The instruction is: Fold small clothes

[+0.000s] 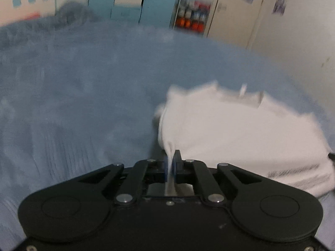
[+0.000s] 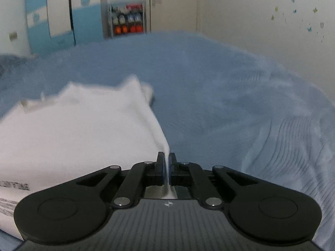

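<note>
**Two black hand-held grippers**

The left gripper [image 1: 171, 163] is matte black. It has two flat linkage bars on each side, joined by round silver screws, and a wide rounded lobe with a raised disc at each outer end. Its fingers [image 1: 178, 159] are black with blue pads on the inner faces. The right gripper [image 2: 166, 163] has the same build. Behind its fingers, the body has a grey ribbed top with a small white cross-shaped mark.

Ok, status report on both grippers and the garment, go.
Left gripper shut on white garment corner. Right gripper shut on opposite corner. Garment spread on blue bedcover. Nothing in the way.
</note>
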The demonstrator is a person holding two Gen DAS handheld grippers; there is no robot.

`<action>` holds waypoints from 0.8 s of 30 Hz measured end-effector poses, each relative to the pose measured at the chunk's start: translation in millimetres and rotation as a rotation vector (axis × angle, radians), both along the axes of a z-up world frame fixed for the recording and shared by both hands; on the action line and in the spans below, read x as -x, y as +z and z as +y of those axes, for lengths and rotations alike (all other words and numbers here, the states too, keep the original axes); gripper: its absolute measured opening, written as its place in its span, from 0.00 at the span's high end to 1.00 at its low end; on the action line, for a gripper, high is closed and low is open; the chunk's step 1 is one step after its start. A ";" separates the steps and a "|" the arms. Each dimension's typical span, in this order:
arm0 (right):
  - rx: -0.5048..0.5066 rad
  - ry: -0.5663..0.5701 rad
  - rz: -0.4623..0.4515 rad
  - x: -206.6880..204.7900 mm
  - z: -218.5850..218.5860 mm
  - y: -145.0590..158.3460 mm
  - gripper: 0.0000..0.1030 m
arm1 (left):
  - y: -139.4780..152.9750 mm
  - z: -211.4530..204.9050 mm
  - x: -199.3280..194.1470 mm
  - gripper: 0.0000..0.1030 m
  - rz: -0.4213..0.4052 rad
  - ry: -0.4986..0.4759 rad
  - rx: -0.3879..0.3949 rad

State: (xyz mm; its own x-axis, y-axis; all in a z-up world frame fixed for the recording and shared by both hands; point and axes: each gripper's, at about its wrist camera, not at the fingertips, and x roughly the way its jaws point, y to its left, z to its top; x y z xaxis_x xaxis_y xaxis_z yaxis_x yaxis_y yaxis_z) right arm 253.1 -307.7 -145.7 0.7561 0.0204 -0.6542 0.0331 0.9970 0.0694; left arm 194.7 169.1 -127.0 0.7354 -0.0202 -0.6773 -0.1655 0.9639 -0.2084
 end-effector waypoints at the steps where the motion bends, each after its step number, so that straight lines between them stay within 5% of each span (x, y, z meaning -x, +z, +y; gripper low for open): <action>1: 0.005 -0.005 0.022 -1.8 1.9 -8.7 0.97 | -15.0 2.9 -5.7 0.91 0.044 -0.002 0.029; 4: 0.059 -0.012 0.003 1.1 10.8 -10.5 0.94 | -38.3 11.8 -14.6 0.82 0.072 0.034 0.089; 5: 0.072 -0.016 -0.004 2.2 11.1 -6.5 0.83 | -36.6 13.5 -15.1 0.76 0.064 0.048 0.110; 6: 0.077 -0.020 -0.014 1.6 11.0 -1.4 0.70 | -32.9 15.5 -16.1 0.68 0.056 0.062 0.122; 7: 0.079 -0.028 -0.031 1.1 8.4 4.8 0.68 | -27.2 17.4 -19.0 0.51 0.049 0.078 0.118; 12: -0.033 -0.035 -0.115 -25.1 -2.3 21.6 0.48 | 0.2 27.9 -50.7 0.46 -0.059 0.112 0.120; 16: -0.124 -0.037 -0.101 -57.6 -0.1 13.2 0.48 | -5.6 27.8 -97.3 0.45 -0.017 0.083 0.127; 17: -0.133 -0.025 -0.094 -67.8 2.5 9.5 0.48 | -9.3 24.0 -106.1 0.49 -0.004 0.069 0.116; 18: -0.121 -0.019 -0.073 -75.2 5.9 4.2 0.69 | -11.3 20.0 -109.0 0.55 -0.024 0.057 0.092; 19: -0.106 0.003 -0.042 -83.8 10.4 0.3 0.86 | -12.1 15.1 -107.7 0.92 -0.050 0.066 0.048; 20: -0.105 0.020 -0.034 -85.4 13.9 -0.1 0.99 | -10.7 10.3 -104.8 0.92 -0.063 0.064 0.027; 24: 0.048 -0.039 -0.236 -55.2 32.0 17.3 1.00 | 7.9 -2.2 -86.1 0.92 -0.208 0.093 -0.025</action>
